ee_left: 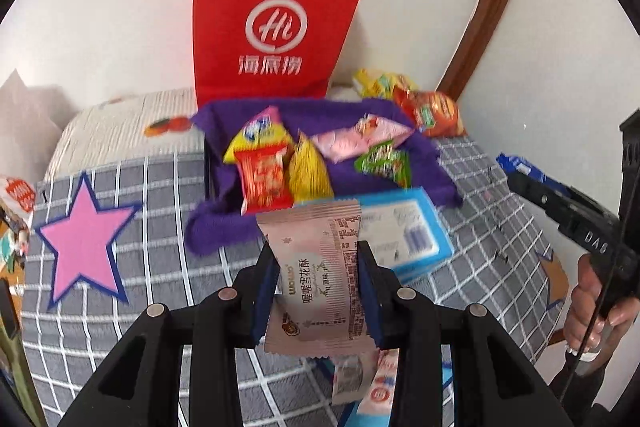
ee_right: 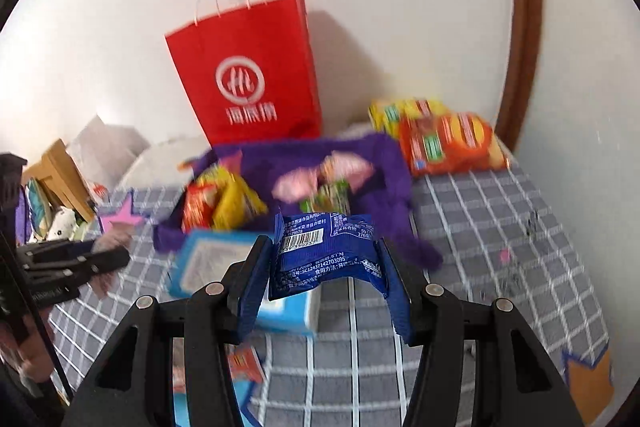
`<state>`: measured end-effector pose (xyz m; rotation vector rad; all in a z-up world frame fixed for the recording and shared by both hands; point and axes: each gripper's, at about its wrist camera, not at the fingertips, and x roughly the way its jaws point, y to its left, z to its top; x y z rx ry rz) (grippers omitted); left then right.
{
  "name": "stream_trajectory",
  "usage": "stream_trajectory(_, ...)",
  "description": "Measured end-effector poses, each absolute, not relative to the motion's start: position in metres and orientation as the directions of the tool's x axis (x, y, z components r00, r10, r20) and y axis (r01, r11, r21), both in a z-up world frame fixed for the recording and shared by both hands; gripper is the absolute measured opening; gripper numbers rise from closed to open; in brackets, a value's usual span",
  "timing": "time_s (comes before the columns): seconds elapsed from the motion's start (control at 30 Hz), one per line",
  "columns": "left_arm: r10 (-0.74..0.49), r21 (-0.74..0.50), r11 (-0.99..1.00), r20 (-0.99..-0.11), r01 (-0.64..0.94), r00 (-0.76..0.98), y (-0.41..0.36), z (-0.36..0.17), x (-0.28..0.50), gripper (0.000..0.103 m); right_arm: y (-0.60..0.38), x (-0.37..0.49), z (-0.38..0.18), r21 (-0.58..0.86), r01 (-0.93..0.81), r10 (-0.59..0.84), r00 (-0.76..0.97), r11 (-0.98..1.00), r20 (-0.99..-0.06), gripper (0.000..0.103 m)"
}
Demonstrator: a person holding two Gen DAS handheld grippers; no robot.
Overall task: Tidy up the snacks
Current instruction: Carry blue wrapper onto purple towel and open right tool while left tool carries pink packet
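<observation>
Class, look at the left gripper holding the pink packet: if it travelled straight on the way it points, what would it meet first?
Probably the blue box, which lies just ahead of the left gripper and its pink packet; the purple cloth with snacks comes after. Depth is uncertain in this fisheye view.

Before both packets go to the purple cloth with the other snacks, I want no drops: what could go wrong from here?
The right gripper pinches the blue packet by its buckled sides, so it might slip out. The left gripper holds the pink packet near mid-length; its loose top could snag. The purple cloth is already crowded, so new packets may slide off its edge.
</observation>
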<state>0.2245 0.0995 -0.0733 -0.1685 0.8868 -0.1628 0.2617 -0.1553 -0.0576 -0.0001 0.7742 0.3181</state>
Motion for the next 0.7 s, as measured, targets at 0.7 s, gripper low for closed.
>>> stream_trajectory(0.7,-0.200,-0.281,0.960,-0.688,-0.003,0.698,0.107,-0.033,0.331,0.036,-0.091,0.397,-0.032,0.206,-0.355,0.392,0.606,0.912,-0.692,0.053)
